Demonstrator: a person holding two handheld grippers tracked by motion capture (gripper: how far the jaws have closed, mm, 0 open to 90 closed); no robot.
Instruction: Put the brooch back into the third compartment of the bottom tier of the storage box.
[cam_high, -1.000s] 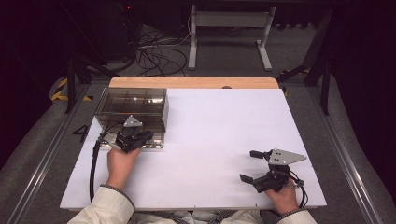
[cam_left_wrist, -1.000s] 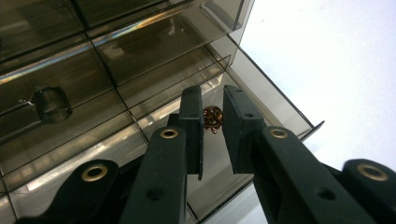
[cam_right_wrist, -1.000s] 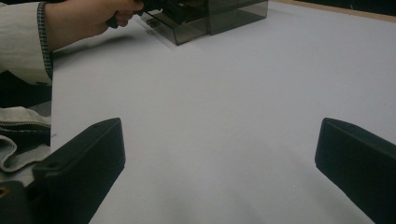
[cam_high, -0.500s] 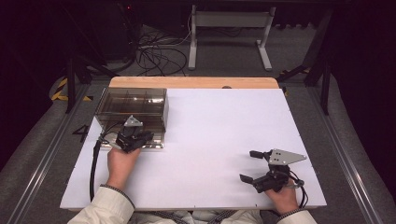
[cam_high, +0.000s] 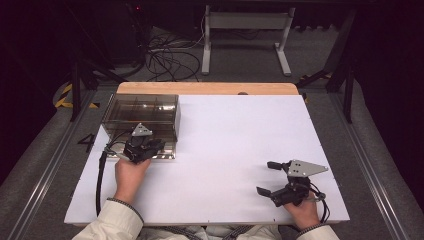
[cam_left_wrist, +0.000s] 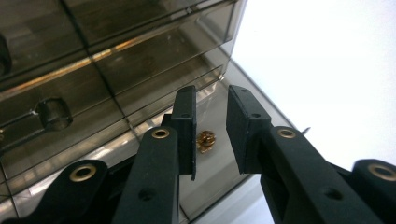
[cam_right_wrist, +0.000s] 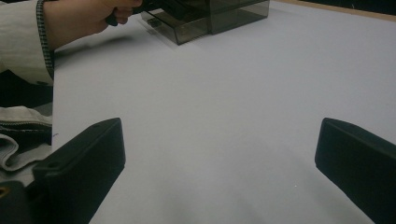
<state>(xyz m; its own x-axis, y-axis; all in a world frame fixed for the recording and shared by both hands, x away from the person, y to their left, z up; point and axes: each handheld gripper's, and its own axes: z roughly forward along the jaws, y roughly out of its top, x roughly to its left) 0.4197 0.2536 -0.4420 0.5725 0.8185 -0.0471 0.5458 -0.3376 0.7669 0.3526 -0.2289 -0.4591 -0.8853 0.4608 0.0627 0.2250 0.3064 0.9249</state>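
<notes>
While the left gripper (cam_high: 150, 145) sits at the front of the smoked-plastic drawer cabinet (cam_high: 141, 110), its two jaws stand a little apart on either side of a small gold drawer knob (cam_left_wrist: 205, 141), and the pads are not seen pressing on it; the jaws have just been opening, with the knob between them. That knob belongs to the lowest drawer (cam_high: 165, 155), which juts out from the cabinet front onto the white table sheet (cam_high: 240, 145) at the far left of the table. Judged from this, the step in hand is working that drawer by its knob, and the release has begun. Next, the left gripper should either back straight off the knob or close squarely on it without tilting the drawer. Near the right front edge, the right gripper (cam_high: 272, 177) rests with jaws wide apart and nothing between them.
</notes>
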